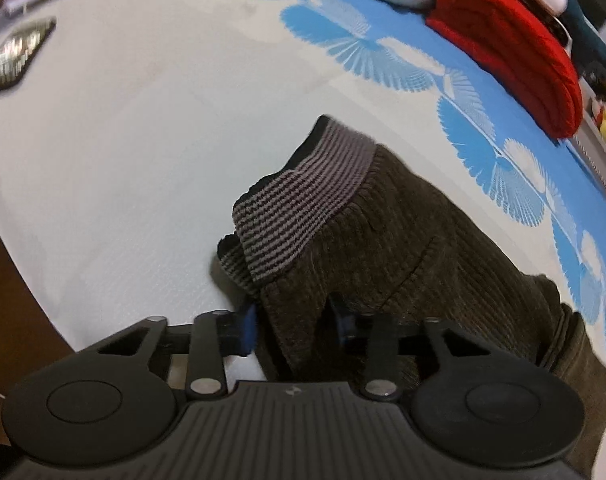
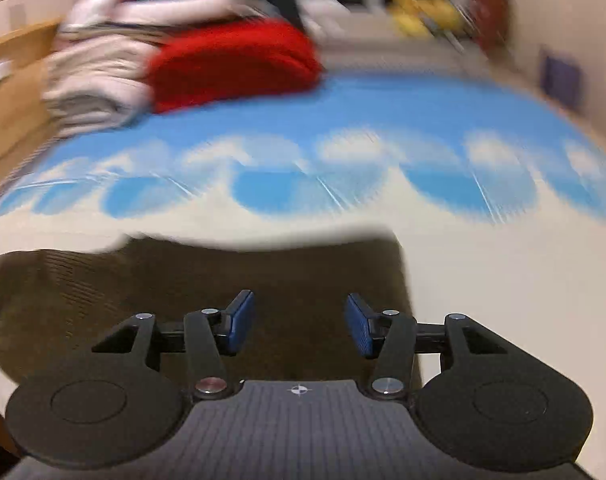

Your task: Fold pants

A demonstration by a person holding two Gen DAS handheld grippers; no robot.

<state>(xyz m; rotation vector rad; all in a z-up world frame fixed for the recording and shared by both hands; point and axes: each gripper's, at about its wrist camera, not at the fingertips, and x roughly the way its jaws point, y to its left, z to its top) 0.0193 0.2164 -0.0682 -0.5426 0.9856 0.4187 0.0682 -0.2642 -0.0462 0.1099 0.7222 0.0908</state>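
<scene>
left wrist view: the left gripper pinches a raised fold of the brown corduroy pants, striped waistband up, on the bedsheet. right wrist view, blurred: the right gripper hangs spread over the pants, gripping nothing. beyond the pants lies a red garment.

The whole right wrist view is smeared, so the stacked clothes and the yellow things behind them cannot be made out. In the left wrist view the pants cover the right pad of the left gripper and run off the lower right edge.
</scene>
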